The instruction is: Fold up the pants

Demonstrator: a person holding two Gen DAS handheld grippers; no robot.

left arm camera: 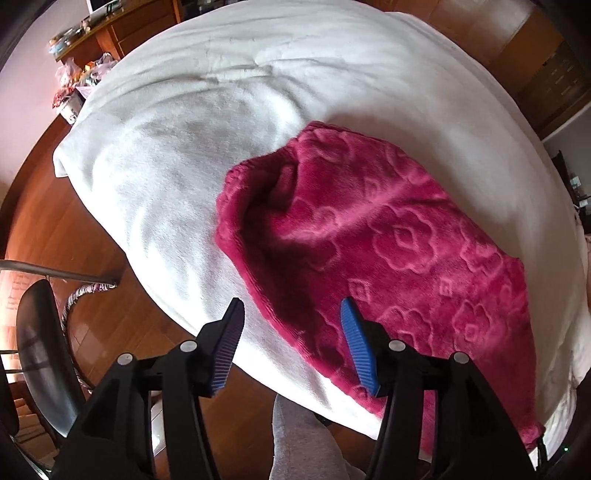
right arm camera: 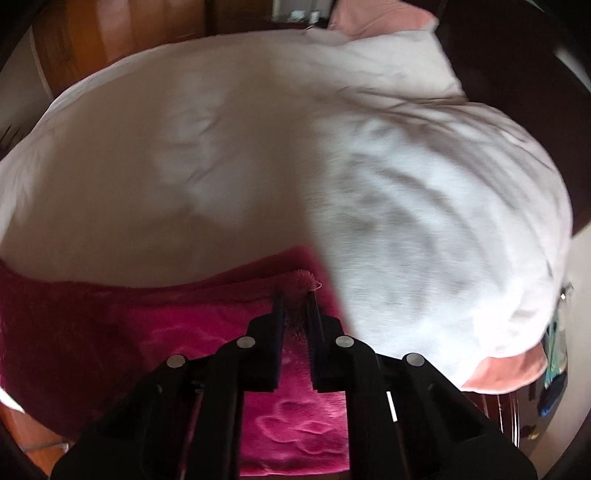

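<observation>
Magenta fleece pants [left arm camera: 369,236] with an embossed flower pattern lie folded on a white blanket [left arm camera: 221,147] on the bed. My left gripper [left arm camera: 291,314] is open and empty, hovering above the near left edge of the pants. In the right wrist view the pants [right arm camera: 207,332] fill the lower left. My right gripper [right arm camera: 295,295] is shut on the pants, pinching a fuzzy corner of the fabric between its jaws at the pants' far right end. The right view is motion-blurred.
The bed's near edge drops to a wooden floor [left arm camera: 55,229]. A black chair [left arm camera: 37,350] and a cluttered wooden dresser [left arm camera: 110,33] stand to the left. A pink pillow [right arm camera: 380,14] lies at the head of the bed. The person's grey-clad leg [left arm camera: 299,443] shows below.
</observation>
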